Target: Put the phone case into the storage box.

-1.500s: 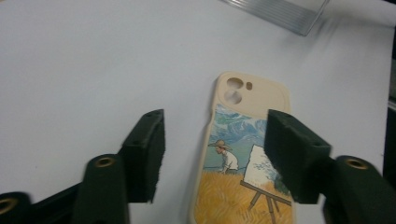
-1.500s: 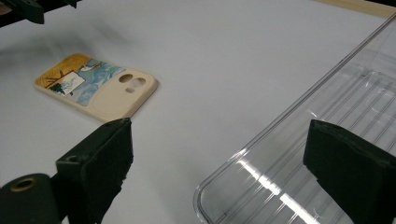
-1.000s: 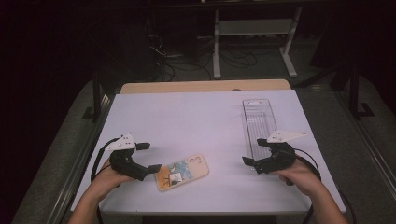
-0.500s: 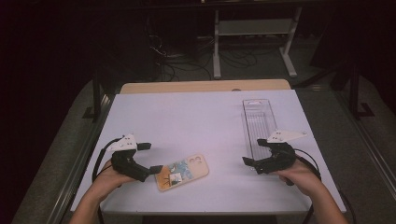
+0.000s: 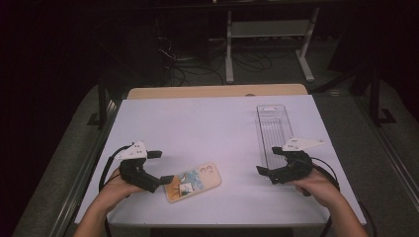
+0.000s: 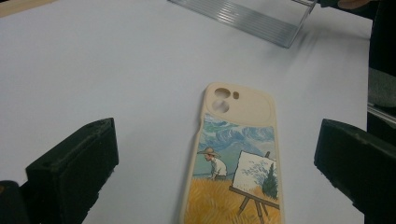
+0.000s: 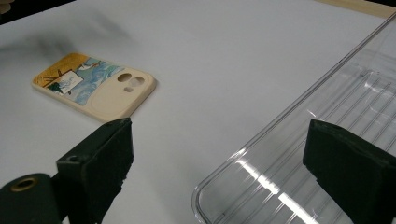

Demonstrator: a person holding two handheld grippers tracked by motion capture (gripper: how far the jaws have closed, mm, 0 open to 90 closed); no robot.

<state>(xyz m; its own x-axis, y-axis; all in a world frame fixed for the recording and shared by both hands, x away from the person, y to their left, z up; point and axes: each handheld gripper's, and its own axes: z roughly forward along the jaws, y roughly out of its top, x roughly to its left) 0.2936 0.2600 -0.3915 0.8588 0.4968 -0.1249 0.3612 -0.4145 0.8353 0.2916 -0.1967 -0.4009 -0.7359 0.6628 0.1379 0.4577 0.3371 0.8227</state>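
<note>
The phone case [image 5: 192, 182] lies flat, picture side up, on the white table [image 5: 207, 128] near the person's edge, its near end between the wide-open jaws of the left gripper [image 5: 160, 167]. In the left gripper view the case [image 6: 236, 158] sits in the gap between the two black pads but off-centre, with clear table on both sides — nothing is gripped. The right gripper [image 5: 269, 165] also stands open and empty, at the near end of the clear plastic tray [image 5: 274, 129], well apart from the case.

The main risk is the thinness of the case. Lying flush on the table, it offers only a low rim to the pads, so jaws closing from above would likely skid over the edge or push it along the smooth top rather than pinch it. A soft case may also flex and spring out if squeezed across its width. Because it is off-centre in the gap, one pad would probably touch first and swivel it. The right gripper, so close to the tray [image 7: 317, 154], could nudge the light tray askew.

No brand, label or readable writing shows — the case carries only a printed painting of a figure in a straw hat at an easel in a yellow field.
</note>
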